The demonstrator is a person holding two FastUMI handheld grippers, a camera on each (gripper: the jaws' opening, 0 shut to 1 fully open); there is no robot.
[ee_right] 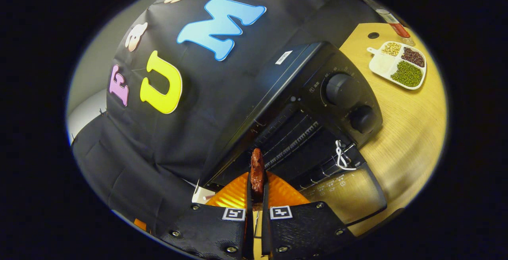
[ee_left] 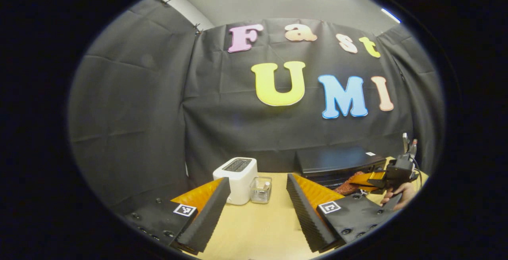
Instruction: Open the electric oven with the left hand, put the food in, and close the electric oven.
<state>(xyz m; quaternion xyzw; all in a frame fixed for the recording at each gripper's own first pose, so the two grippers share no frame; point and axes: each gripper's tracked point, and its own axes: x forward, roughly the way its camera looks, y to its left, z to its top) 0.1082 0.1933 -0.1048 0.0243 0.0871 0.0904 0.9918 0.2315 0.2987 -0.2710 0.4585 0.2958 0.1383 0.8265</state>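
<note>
Black cloth hangs behind a pale wooden worktop point(ee_left: 258, 228) in the left gripper view. Going from left to right there, a white toaster point(ee_left: 237, 180) stands toward the back, with a small clear glass container point(ee_left: 260, 189) just beside it on its right. The left claw point(ee_left: 258, 212) sits low in front of them with its two ridged fingers spread wide apart and nothing between them. Farther right stands the black electric oven point(ee_left: 337, 162), against the cloth. In front of its open mouth is the right claw point(ee_left: 363, 179), held by a hand point(ee_left: 399, 194), with the reddish-brown food point(ee_left: 349, 186) at its tip.

In the right gripper view the cloth takes up the left side. At bottom centre the right claw point(ee_right: 257, 196) is closed to a thin gap, both fingers pressing the flat, dark red piece of food point(ee_right: 257, 170), which stands upright on its edge and sticks out past the fingertips. Just beyond it lies the oven point(ee_right: 301, 105), tilted in this view, its door point(ee_right: 349, 192) folded down and open, the wire rack point(ee_right: 293, 143) showing inside. The food is right at the mouth of the oven, above the lowered door. Two round knobs point(ee_right: 343, 90) sit on the oven's right panel. Farther right, on the worktop point(ee_right: 412, 125), lies a white divided dish point(ee_right: 379, 66) of green, dark and pale beans.
</note>
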